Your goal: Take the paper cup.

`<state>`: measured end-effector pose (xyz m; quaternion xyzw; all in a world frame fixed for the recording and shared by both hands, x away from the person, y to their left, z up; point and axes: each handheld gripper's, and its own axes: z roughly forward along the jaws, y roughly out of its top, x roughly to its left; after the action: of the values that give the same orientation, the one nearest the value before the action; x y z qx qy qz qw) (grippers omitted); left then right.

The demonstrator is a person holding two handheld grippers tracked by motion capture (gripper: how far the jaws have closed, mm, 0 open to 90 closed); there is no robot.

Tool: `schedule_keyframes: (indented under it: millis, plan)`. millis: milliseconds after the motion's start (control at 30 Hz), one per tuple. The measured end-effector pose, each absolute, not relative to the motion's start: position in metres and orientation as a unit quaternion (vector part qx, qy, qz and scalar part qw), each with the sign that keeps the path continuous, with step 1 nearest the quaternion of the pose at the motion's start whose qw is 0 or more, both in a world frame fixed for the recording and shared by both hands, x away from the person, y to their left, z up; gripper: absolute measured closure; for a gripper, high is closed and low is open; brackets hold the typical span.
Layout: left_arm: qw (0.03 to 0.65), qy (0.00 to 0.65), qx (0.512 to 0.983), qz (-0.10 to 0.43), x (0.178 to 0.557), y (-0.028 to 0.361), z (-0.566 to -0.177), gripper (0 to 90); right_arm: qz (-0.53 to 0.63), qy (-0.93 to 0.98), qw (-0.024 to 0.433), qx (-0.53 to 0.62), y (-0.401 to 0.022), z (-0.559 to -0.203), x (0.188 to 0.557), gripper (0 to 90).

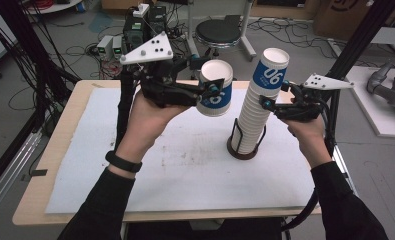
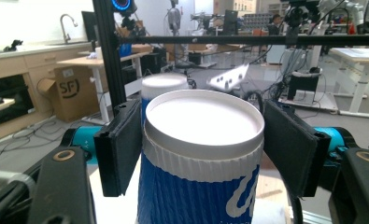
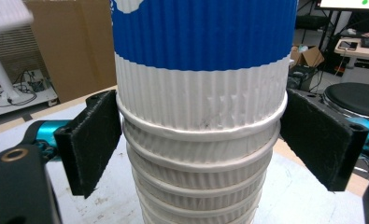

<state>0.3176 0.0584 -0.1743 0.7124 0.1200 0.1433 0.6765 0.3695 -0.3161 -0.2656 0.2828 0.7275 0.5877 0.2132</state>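
A blue-and-white ribbed paper cup (image 1: 216, 90) hangs base-up above the table, left of the stack, with my left gripper (image 1: 208, 89) shut on its sides. In the left gripper view both pads (image 2: 121, 144) press the cup (image 2: 201, 158) just under its base rim. A tall stack of the same cups (image 1: 257, 100) stands mouth-down in a black wire holder (image 1: 243, 150). My right gripper (image 1: 271, 104) is shut on the stack's upper part. In the right gripper view its pads (image 3: 91, 140) touch the rim below the top cup (image 3: 201, 70).
A white mat (image 1: 175, 165) covers the wooden table (image 1: 40, 190). Beyond the far edge are a black stool (image 1: 217, 32), electronics boxes (image 1: 135, 30) and floor cables. A black frame post (image 1: 357, 45) rises at the right. The stack's top (image 2: 163, 84) shows behind the held cup.
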Motion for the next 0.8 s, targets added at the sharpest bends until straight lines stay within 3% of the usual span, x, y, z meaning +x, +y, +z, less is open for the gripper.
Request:
schedule_keyframes:
  millis: [800]
  plan:
    - [0.663,0.15,0.719,0.145,0.296,0.098,-0.278,30.6,0.587,0.727,0.216,0.284,-0.316,-0.266,0.369,13.9]
